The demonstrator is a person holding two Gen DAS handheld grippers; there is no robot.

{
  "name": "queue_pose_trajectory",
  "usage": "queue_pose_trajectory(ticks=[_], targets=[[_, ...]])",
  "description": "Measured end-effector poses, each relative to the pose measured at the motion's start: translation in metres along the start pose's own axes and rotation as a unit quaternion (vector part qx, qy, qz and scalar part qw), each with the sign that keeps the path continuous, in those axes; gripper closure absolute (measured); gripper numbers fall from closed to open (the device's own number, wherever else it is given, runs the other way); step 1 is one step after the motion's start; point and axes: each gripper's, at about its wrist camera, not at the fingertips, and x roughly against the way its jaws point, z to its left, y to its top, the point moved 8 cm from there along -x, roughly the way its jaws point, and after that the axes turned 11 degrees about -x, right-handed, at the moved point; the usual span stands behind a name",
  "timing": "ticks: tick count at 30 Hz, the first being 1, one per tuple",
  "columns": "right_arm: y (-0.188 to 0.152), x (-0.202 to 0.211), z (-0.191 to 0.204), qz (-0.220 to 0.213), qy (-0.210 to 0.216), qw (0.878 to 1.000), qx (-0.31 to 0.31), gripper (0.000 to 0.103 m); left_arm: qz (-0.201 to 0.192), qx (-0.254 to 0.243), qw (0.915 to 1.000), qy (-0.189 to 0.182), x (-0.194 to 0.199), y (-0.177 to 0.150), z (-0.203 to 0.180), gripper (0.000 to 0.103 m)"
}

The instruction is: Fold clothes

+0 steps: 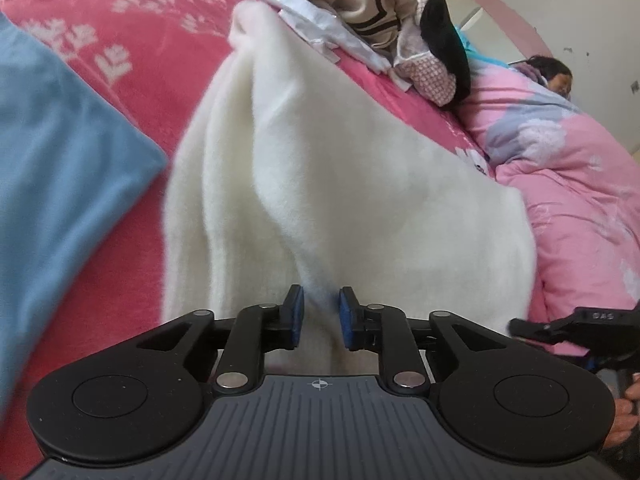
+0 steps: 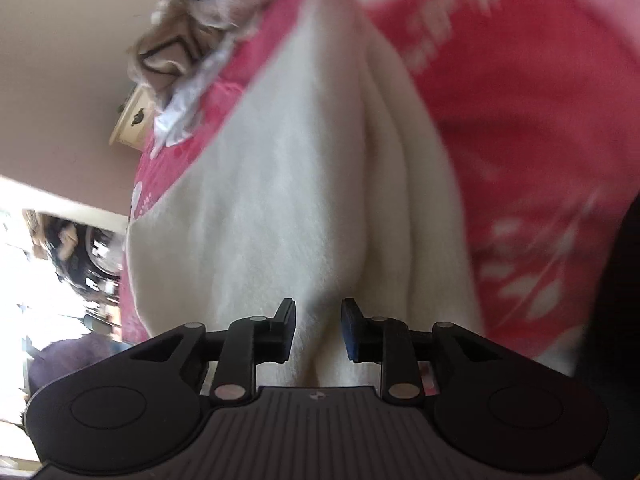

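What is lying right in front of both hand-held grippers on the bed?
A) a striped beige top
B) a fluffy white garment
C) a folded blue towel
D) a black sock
B: the fluffy white garment stretches away from the gripper fingers in both wrist views, over the pink bedspread.

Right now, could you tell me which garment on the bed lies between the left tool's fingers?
The cream fleece garment; the blue one lies left, the mixed pile farther back.

Both black grippers [image 1: 321, 316] [image 2: 318, 330] carry blue pads [image 1: 347, 318] (silver pivot screws, ribbed grey housings)
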Motion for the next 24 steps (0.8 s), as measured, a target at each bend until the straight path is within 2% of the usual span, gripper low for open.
queue_pose_trajectory(ticks=[3,6,7,11,13,17,21,24], targets=[[0.008,0.02,0.031,-0.07,0.009,0.994,0.087,0.075,-0.027,-0.015,0.9993,0.02,0.022,0.011,0.002,0.082],[0.012,0.025,0.062,-0.123,0.026,0.979,0.163,0.075,-0.067,-0.036,0.9967,0.026,0.036,0.03,-0.007,0.08],[0.014,0.019,0.069,-0.128,0.029,0.976,0.176,0.075,-0.076,-0.043,0.9959,0.023,0.036,0.037,-0.012,0.079],[0.014,-0.017,0.079,-0.121,0.017,0.974,0.193,0.075,-0.09,-0.072,0.9934,0.001,0.011,0.058,-0.035,0.075],[0.012,-0.03,0.074,-0.113,0.002,0.975,0.191,0.072,-0.085,-0.072,0.9937,0.009,-0.004,0.062,-0.037,0.075],[0.004,-0.051,0.042,-0.088,-0.053,0.977,0.189,0.072,-0.056,-0.017,0.9969,0.053,-0.028,0.053,-0.007,0.075],[0.002,-0.057,0.027,-0.074,-0.075,0.977,0.186,0.082,-0.049,0.043,0.997,0.041,-0.031,0.043,0.021,0.079],[0.008,-0.045,0.035,-0.081,-0.062,0.982,0.16,0.082,-0.049,0.044,0.997,0.04,-0.029,0.043,0.022,0.079]])
